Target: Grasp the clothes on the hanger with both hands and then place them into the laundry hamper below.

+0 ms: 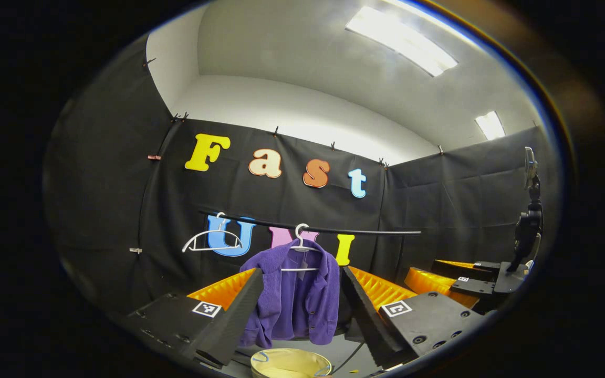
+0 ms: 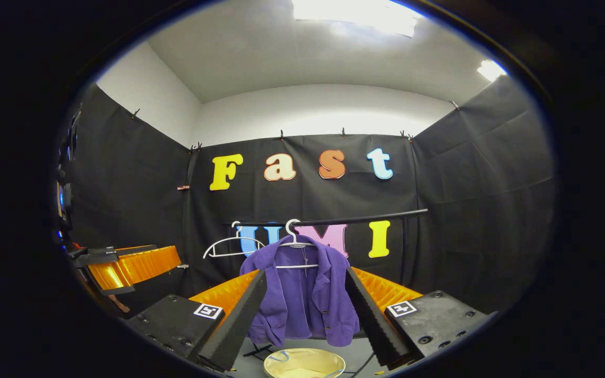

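Observation:
A purple jacket [image 1: 294,299] [image 2: 305,294] hangs on a white hanger [image 1: 299,247] [image 2: 293,244] from a black rail [image 1: 334,229] [image 2: 355,218]. Below it stands a pale yellow hamper [image 1: 290,363] [image 2: 303,363], only its upper rim in sight. My left gripper [image 1: 300,307] is open, its fingers framing the jacket from some distance away. My right gripper [image 2: 305,307] is open too, well short of the jacket. The right gripper [image 1: 470,281] also appears far right in the left gripper view, and the left gripper [image 2: 124,265] far left in the right gripper view.
A second, bare white hanger [image 1: 212,239] [image 2: 231,245] hangs on the rail left of the jacket. A camera on a stand [image 1: 528,226] rises at the right of the left gripper view. Black cloth walls close the booth on three sides.

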Demonstrator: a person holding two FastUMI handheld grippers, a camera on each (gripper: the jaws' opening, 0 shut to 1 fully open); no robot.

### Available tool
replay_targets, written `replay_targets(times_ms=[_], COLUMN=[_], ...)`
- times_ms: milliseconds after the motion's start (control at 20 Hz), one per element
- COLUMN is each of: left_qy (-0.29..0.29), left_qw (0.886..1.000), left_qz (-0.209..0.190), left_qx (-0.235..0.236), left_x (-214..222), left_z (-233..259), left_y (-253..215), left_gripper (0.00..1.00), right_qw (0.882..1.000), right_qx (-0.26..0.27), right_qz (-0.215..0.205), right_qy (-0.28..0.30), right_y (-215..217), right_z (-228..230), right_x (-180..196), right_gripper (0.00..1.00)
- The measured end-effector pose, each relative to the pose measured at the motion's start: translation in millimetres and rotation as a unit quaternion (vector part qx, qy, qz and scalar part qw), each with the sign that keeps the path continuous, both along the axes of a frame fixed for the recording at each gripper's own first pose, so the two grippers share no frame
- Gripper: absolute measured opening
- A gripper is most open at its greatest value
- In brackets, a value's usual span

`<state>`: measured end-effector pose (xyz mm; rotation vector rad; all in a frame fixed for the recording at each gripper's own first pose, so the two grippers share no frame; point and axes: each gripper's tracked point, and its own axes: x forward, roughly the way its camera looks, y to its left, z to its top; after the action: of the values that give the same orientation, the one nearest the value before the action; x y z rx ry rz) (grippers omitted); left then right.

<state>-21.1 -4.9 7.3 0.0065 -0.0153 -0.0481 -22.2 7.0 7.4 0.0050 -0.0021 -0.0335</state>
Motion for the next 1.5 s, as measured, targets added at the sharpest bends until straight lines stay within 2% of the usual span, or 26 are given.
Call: replay_targets(times_ms=[100, 350, 400, 600, 1050, 1300, 1500], left_qy=[-0.005, -0.010, -0.010, -0.008, 0.000, 0.010, 0.011], left_qw=[1.000, 1.000, 1.000, 1.000, 0.998, 0.998, 0.999], left_qz=[-0.007, -0.020, -0.022, -0.029, -0.064, -0.064, -0.037], left_qx=[-0.002, -0.006, -0.005, -0.003, 0.006, -0.003, 0.014], left_x=[-5.0, -15.6, -16.8, -22.4, -24.6, 2.0, 47.4], left_z=[3.4, 9.4, 9.7, 10.2, 3.2, -9.9, -22.3], left_y=[3.5, 15.3, 18.4, 27.9, 30.0, 33.1, 42.9], left_gripper=[0.94, 0.94, 0.95, 0.94, 0.95, 0.96, 0.94], right_qw=[1.000, 1.000, 1.000, 1.000, 0.999, 0.999, 1.000], right_qx=[-0.004, -0.012, -0.013, -0.013, -0.020, -0.015, 0.001], right_qz=[-0.002, -0.008, -0.012, -0.021, -0.039, -0.039, -0.023], right_qy=[-0.001, -0.003, -0.003, 0.002, 0.004, 0.012, 0.010], right_y=[5.1, 22.0, 24.7, 35.7, 42.2, 29.7, 13.1], right_z=[1.9, 4.6, 3.6, -0.5, -6.9, -24.4, -43.5], right_x=[-4.1, -11.6, -14.0, -19.8, -18.6, 10.2, 65.5], right_gripper=[0.98, 0.98, 1.00, 0.98, 0.98, 0.98, 0.98])
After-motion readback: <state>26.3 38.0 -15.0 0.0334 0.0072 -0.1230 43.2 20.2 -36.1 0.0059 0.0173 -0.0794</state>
